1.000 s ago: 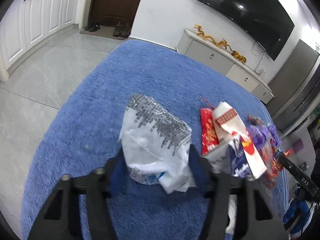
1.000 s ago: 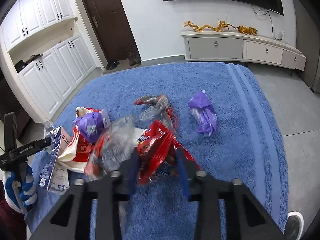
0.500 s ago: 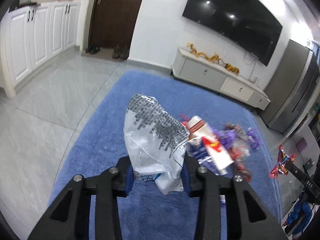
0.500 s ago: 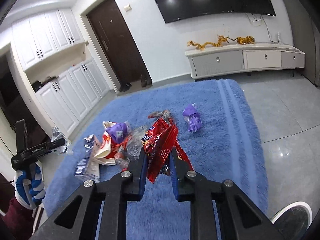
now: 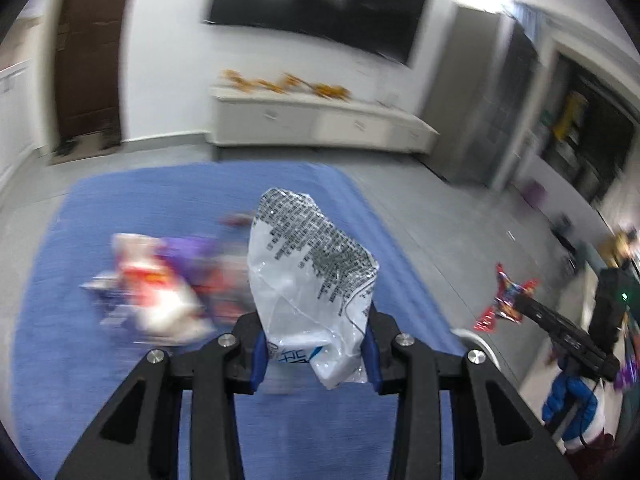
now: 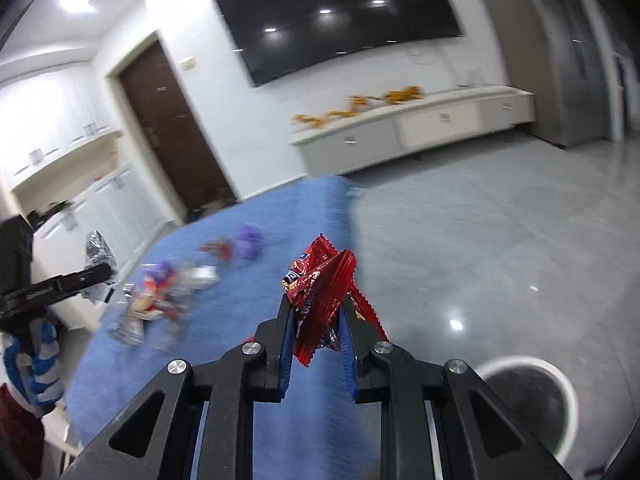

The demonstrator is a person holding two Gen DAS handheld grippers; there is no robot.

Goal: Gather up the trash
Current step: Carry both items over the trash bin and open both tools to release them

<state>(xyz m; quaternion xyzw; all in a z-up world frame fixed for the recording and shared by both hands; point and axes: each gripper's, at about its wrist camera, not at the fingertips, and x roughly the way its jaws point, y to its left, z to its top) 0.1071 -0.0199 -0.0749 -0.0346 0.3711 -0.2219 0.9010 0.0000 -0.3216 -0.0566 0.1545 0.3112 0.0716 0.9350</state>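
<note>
Carrying is judged to be the step in hand: each hand-held gripper is raised above the floor with one piece of trash clamped in it. The left hand-held gripper (image 5: 316, 354) is closed on a white plastic bag (image 5: 310, 280), a thin, creased film printed with a dense grey pattern on its upper part and blue lettering near the pinch; its top stands free above the jaws. The right hand-held gripper (image 6: 316, 320) is closed narrowly on a red foil wrapper (image 6: 320, 292), glossy, folded and serrated along its edges, with a strip hanging past the right jaw. A round bin (image 6: 524, 396) with a white rim and a dark interior is seen on the grey tiled floor just beside the right gripper, low in the right wrist view. The remaining trash pile (image 6: 160, 300), blurred, lies on the blue carpet (image 6: 240, 360), whose surface is a short, soft pile; a purple wrapper (image 6: 249, 242) lies apart from it. The next move is judged to call for each gripper to be brought over the bin opening and opened, with the light film and foil released squarely above the rim so that neither drifts or catches on a jaw.
</note>
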